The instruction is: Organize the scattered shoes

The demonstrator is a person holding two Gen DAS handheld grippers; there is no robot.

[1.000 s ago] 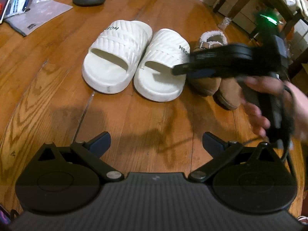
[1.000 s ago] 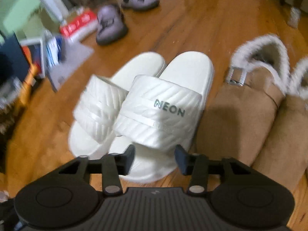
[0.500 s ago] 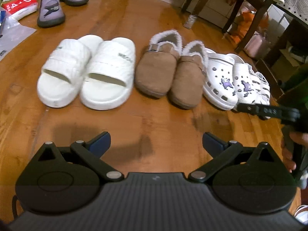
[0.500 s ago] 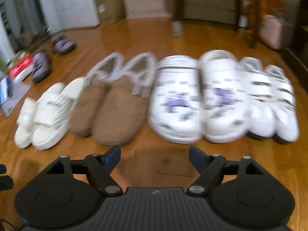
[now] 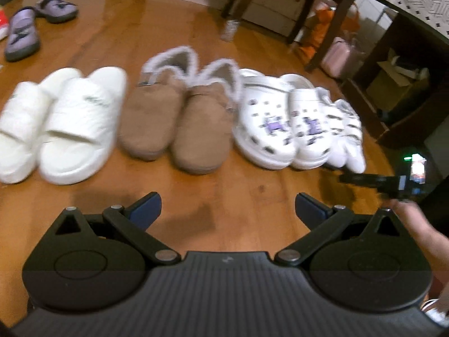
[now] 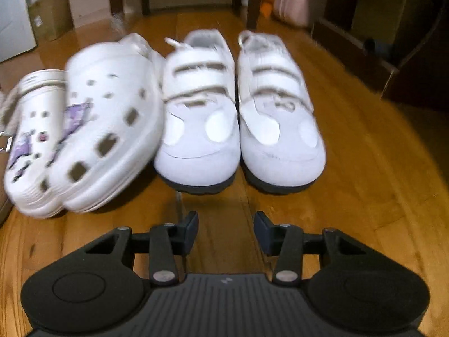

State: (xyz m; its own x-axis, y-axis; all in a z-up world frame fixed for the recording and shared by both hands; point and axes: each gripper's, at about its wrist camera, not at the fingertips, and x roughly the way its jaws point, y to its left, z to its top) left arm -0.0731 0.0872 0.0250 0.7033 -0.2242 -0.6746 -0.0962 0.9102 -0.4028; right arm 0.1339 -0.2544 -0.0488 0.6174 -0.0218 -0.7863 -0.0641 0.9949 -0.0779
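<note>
The wooden floor [image 5: 252,196] is the biggest thing here; on it sits my row of shoes, toes toward me: white slides [image 5: 64,123], brown fuzzy slippers [image 5: 179,123], white clogs [image 5: 280,123] with purple charms, then white strap sneakers [image 6: 241,112] at the far right end. Two purple slippers [image 5: 22,35] still lie apart, far off at the back left, well away from the row; I think they are the ones left to bring over. They lie long-ways pointing away from me, not side by side. My left tongs [image 5: 227,207] are spread wide with nothing in them, in front of the brown pair, so my left hand is the nearer one to the purple slippers. My right tongs [image 6: 226,224] are half open and closing on nothing; they sit right in front of the sneakers, far from the purple pair.
</note>
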